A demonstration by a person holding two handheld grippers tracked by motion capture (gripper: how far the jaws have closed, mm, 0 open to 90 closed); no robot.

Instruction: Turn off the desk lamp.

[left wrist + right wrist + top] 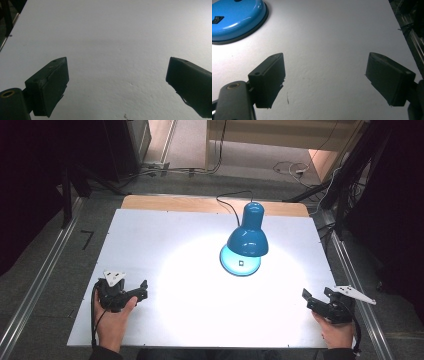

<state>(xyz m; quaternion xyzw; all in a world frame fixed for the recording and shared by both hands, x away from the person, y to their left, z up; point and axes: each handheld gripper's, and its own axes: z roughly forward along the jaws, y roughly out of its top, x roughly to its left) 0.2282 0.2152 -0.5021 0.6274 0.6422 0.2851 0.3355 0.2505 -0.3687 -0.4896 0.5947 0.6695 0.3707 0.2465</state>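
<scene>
A blue desk lamp (247, 236) stands at the middle back of the white table (165, 240), lit and casting a bright pool on the surface. Its round blue base (235, 18) with a black switch (217, 19) sits at the upper left of the right gripper view. My left gripper (141, 289) rests near the front left edge, held in a hand, open with nothing between its jaws. My right gripper (316, 294) sits near the front right corner, also open and empty. In both gripper views (117, 72) (325, 67) the jaws stand wide apart over bare table.
The lamp's black cable (231, 200) runs off the table's back edge. Metal rails (40, 280) flank the table on both sides. Cables and a power strip (155, 167) lie on the floor behind. The table's right edge (404, 40) lies close to my right gripper.
</scene>
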